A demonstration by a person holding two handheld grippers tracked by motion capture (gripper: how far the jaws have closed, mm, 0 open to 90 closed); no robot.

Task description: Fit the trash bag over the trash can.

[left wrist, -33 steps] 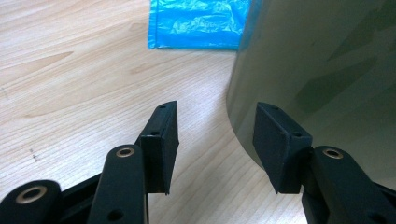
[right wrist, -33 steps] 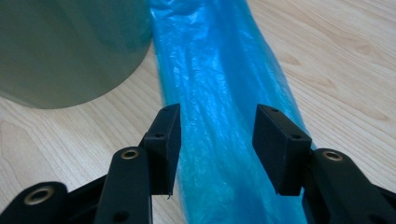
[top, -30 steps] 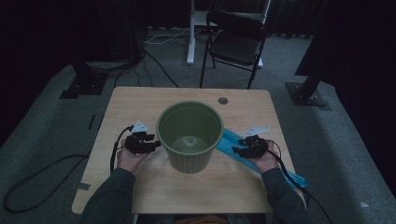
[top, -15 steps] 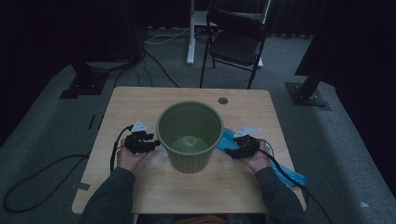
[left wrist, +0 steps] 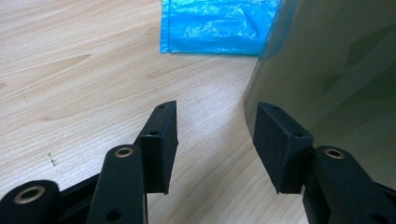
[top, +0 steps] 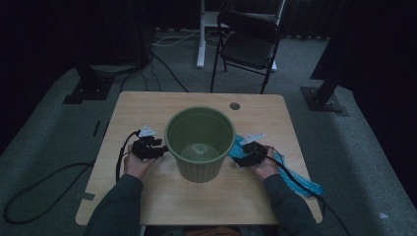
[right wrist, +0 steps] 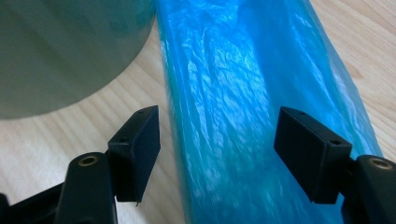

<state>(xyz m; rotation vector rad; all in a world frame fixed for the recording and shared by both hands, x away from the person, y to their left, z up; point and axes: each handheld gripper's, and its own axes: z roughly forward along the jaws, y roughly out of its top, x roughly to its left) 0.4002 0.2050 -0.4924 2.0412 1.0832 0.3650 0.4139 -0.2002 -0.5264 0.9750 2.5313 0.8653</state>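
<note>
- Table (top: pixel 147 206): bears all items.
- Green bin (top: pixel 199 142): upright at centre; keep it steady.
- Blue plastic bag (right wrist: pixel 243 107): flat at the bin's 3 o'clock.
- Right gripper (right wrist: pixel 217 156): jaws have just spread wide, straddling the bag, not pinching; lower squarely before closing.
- Left gripper (left wrist: pixel 215 144): jaws released beside the bin's 9 o'clock wall.
</note>
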